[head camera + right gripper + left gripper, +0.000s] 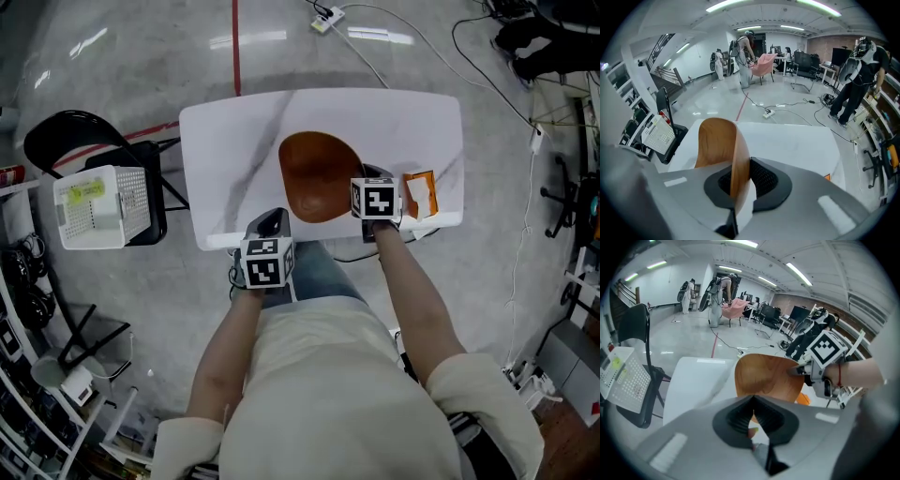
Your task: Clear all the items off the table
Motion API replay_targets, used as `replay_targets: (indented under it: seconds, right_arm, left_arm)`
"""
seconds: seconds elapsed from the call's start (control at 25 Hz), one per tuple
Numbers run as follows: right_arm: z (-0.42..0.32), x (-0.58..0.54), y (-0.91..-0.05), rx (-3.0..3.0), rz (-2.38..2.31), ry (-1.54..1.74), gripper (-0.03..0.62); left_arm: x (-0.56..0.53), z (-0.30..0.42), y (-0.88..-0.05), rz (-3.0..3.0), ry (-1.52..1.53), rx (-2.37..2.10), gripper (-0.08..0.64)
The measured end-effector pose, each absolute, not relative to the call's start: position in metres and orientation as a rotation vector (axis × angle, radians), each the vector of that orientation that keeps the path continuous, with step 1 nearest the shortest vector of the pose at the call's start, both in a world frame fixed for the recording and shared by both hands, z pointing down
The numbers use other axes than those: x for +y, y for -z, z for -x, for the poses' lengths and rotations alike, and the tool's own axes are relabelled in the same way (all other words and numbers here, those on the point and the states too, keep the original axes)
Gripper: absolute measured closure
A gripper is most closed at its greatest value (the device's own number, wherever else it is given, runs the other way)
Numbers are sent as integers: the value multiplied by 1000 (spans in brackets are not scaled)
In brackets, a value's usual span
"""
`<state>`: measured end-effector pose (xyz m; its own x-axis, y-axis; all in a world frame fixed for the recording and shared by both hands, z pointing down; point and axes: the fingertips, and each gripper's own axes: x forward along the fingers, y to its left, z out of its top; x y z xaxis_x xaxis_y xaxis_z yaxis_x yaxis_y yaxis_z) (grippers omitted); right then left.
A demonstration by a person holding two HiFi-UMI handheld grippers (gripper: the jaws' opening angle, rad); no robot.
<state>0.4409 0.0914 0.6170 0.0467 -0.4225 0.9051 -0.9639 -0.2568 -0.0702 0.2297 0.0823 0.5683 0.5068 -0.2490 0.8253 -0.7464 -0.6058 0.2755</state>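
Note:
A curved brown wooden plate hangs over the near middle of the white table. My right gripper is shut on its right rim. In the right gripper view the plate stands on edge between the jaws of the right gripper. The left gripper view shows the plate ahead, with the right gripper pinching its far edge. My left gripper is at the table's near edge, left of the plate and apart from it. Its jaws meet at the tips. An orange packet lies at the table's right front corner.
A black chair left of the table carries a white perforated basket. Cables and a power strip lie on the floor beyond the table. More gear and cables crowd the right side. People stand far off in the room.

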Motion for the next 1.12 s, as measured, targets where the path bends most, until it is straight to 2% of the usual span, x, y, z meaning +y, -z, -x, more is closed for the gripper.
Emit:
replay_targets:
  seconds: [0.68, 1.12]
  right_arm:
    - [-383, 74, -545, -1580, -1647, -1012, 580]
    - [-339, 62, -527, -1655, -1592, -947, 579]
  left_arm:
    - [66, -189, -514, -2120, -871, -946, 552]
    - [59, -124, -498, -2049, -755, -1118, 551]
